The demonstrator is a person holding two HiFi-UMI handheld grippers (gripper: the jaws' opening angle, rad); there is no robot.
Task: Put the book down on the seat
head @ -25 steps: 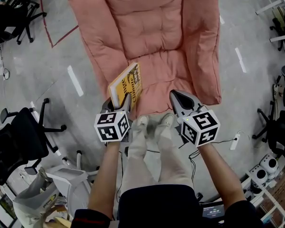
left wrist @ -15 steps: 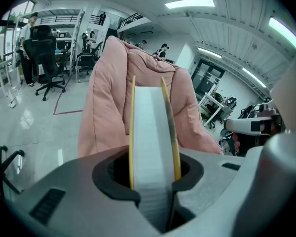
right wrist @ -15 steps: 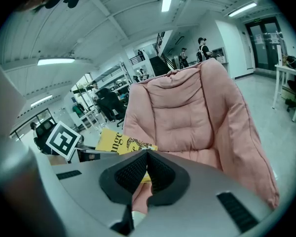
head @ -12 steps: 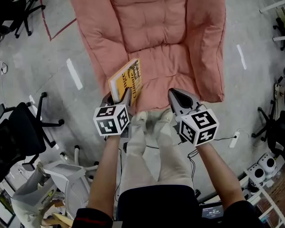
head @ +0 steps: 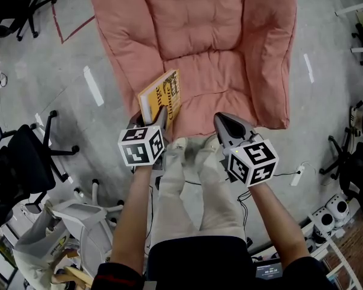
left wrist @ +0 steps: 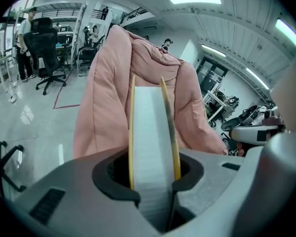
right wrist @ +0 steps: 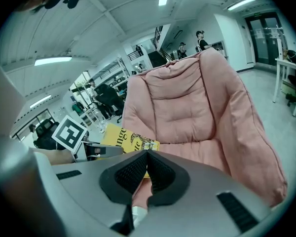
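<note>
The jaws of our left gripper are clamped on the book. We see its white page block edge-on between them, with a thin yellow cover on each side pressed by the dark pads. The jaws of our right gripper are closed tip to tip with nothing between them, so that gripper carries nothing.

From the head view, the book sits over the front left corner of the seat, tilted, with its yellow face turned up and to one side. We cannot tell whether its far edge brushes the cushion, but it is not lying there. We judge the task to be partway done: the book has been brought to the seat and is firmly in hand. What is left is to lower it flat onto the cushion, open the left jaws and draw them away. The right gripper hangs near the front edge of the seat, apart from the book, and seems to have no part to play.

The book looks like a paperback, with a smooth yellow cover, dark lettering and a small printed figure. The seat is soft pink fabric, quilted into puffy panels with stitched tufts, and its padded sides fold inward like a deep shell. It should give under the book, not let it slide. The jaws are smooth grey plastic with ribbed black pads. The floor around the seat is glossy grey and hard.
</note>
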